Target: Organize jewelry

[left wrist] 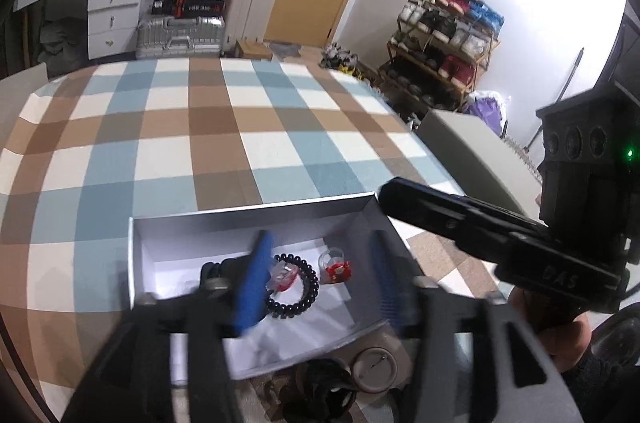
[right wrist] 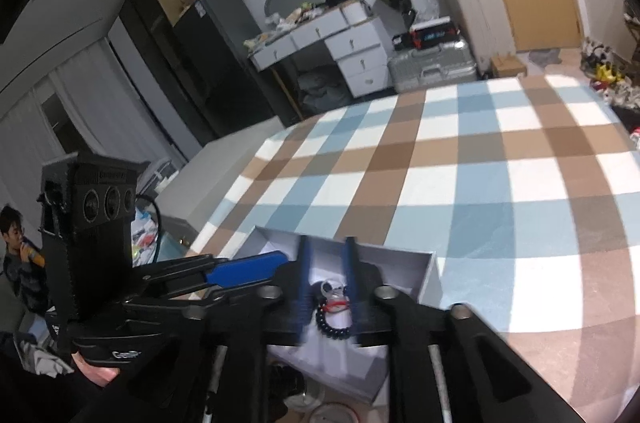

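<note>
An open white box (left wrist: 134, 255) stands on the checked tablecloth. In it lie a black bead bracelet (left wrist: 298, 289), a small red-and-clear piece (left wrist: 338, 269), another clear-red piece (left wrist: 282, 277) and a dark item (left wrist: 218, 271) at the left. My left gripper (left wrist: 320, 283) hangs over the box, its blue fingers (left wrist: 254, 283) wide apart and astride the bracelet without touching it. My right gripper (right wrist: 327, 287) is also over the box (right wrist: 432, 275), fingers apart, with the bracelet (right wrist: 332, 325) and the red piece (right wrist: 338, 303) showing through the gap. Neither holds anything.
On the cloth in front of the box lie a round badge (left wrist: 374, 369) and a dark tangled item (left wrist: 320, 387). The checked cloth (left wrist: 240, 127) stretches away behind the box. A grey-white block (left wrist: 472, 147) stands off its right edge. A person (right wrist: 16, 247) sits at the far left.
</note>
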